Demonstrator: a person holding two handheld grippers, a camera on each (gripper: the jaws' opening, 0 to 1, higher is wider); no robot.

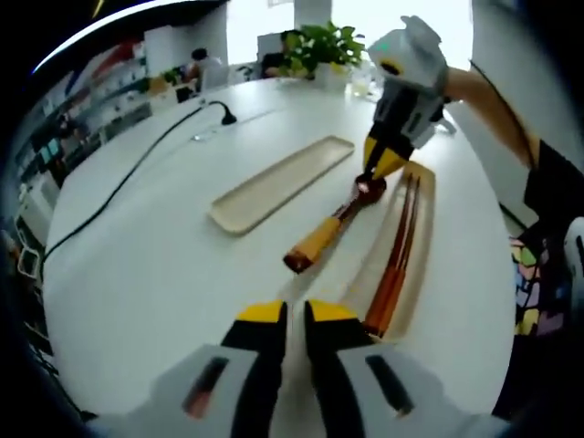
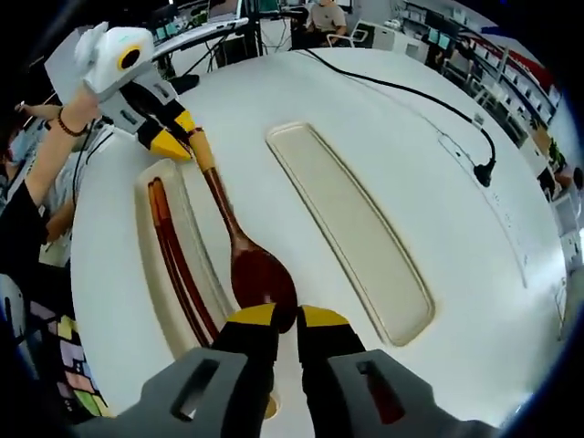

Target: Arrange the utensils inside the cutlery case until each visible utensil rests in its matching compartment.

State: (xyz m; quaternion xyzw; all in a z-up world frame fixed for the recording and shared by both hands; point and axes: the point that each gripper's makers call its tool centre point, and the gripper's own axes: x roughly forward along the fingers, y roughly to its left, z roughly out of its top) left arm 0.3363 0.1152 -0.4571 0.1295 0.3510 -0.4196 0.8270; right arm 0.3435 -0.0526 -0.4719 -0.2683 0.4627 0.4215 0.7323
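A wooden spoon (image 1: 321,235) with a dark red bowl (image 2: 263,276) and a yellow-tipped handle lies slantwise beside the light wooden cutlery case (image 1: 422,274). My right gripper (image 2: 286,318) is shut on the bowl's edge; in the left gripper view the right gripper (image 1: 372,175) comes down from the upper right onto the bowl. Dark red chopsticks (image 2: 172,248) lie in the case's (image 2: 146,196) long left compartment. My left gripper (image 1: 295,313) is shut and holds nothing, just short of the handle's end. In the right gripper view the left gripper (image 2: 172,144) sits beside the handle tip.
A second long, shallow wooden tray (image 2: 351,219), bare inside, lies on the white table (image 1: 155,265) beside the spoon. A black cable (image 1: 128,178) with a plug crosses the table's far side. A potted plant (image 1: 321,46) stands at the far end. A person's arm (image 2: 41,155) holds the left gripper.
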